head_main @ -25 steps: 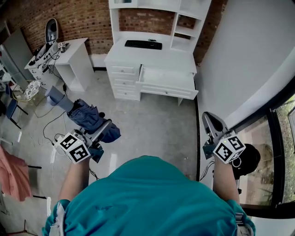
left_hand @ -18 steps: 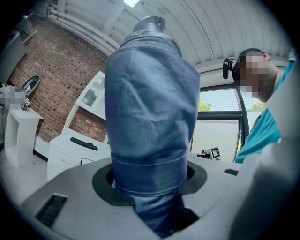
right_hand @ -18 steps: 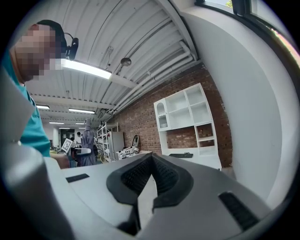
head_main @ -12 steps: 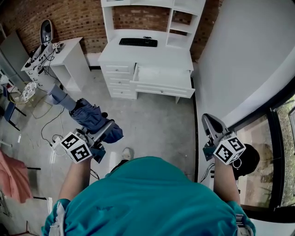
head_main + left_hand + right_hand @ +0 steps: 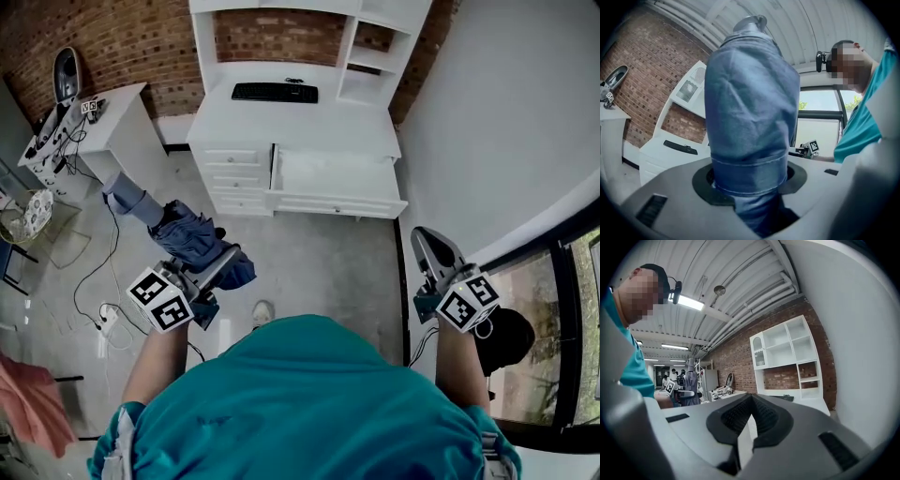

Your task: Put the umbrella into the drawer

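Note:
In the head view a folded blue umbrella [image 5: 178, 230] juts up and to the left from my left gripper [image 5: 220, 262], which is shut on its lower part. In the left gripper view the umbrella [image 5: 750, 108] fills the middle, and the left gripper [image 5: 750, 180] clamps its fabric between the dark pads. My right gripper [image 5: 427, 242] is at the right, by the wall, shut with nothing in it. Its pads meet at the tip in the right gripper view [image 5: 750, 399]. Ahead stands the white desk [image 5: 291, 122] with one wide drawer [image 5: 337, 201] pulled open, its inside bare white.
A black keyboard [image 5: 274, 92] lies on the desk under a white hutch [image 5: 375, 56]. A small white table [image 5: 112, 122] with devices stands at the left. Cables and a power strip [image 5: 106, 317] lie on the floor. A white wall [image 5: 497, 122] and a window [image 5: 562, 356] are at the right.
The desk and open drawer have grown larger and nearer in the head view as the person stepped forward. Both grippers went along, their grips unchanged. A shoe now shows below.

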`<state>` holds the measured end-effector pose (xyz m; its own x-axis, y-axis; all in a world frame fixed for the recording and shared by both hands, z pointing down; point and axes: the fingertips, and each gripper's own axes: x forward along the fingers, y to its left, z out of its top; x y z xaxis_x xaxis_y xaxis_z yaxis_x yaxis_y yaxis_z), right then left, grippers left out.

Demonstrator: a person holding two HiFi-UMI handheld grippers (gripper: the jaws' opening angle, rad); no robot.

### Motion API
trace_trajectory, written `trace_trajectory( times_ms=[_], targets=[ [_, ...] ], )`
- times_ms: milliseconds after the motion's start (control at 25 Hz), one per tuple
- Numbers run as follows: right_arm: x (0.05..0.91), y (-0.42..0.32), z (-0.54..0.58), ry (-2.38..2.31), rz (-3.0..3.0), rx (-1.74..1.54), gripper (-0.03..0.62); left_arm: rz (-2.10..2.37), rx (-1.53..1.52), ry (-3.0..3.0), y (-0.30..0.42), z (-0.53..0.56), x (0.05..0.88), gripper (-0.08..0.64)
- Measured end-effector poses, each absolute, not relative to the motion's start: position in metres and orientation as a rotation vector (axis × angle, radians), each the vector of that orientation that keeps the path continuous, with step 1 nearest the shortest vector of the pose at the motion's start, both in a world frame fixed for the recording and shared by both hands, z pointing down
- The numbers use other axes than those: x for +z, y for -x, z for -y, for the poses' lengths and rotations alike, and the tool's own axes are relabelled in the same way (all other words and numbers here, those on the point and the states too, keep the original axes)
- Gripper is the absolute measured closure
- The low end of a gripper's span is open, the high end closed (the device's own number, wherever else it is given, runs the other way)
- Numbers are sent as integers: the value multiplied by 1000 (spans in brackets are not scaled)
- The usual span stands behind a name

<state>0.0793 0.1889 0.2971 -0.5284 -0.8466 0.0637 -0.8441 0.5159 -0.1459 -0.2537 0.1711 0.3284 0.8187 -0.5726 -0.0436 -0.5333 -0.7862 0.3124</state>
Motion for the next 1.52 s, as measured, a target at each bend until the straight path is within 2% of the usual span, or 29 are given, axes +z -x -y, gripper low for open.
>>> trace_trajectory(
  times_ms=[360, 760, 1000, 1520],
  targets=[
    [275, -3, -38, 1556, -2692, -215, 569, 763, -132, -2782, 313, -15, 317, 341],
    [295, 3, 81, 1572, -2701, -308, 569, 760, -102, -2721, 324, 96, 338, 341],
    [309, -34, 147, 1505, -2724, -335, 569, 815, -63, -2696, 290, 146, 349, 341],
    [329, -143, 309, 1190, -2884, -349, 569, 1079, -83, -2583, 161, 257, 359, 341]
  ],
)
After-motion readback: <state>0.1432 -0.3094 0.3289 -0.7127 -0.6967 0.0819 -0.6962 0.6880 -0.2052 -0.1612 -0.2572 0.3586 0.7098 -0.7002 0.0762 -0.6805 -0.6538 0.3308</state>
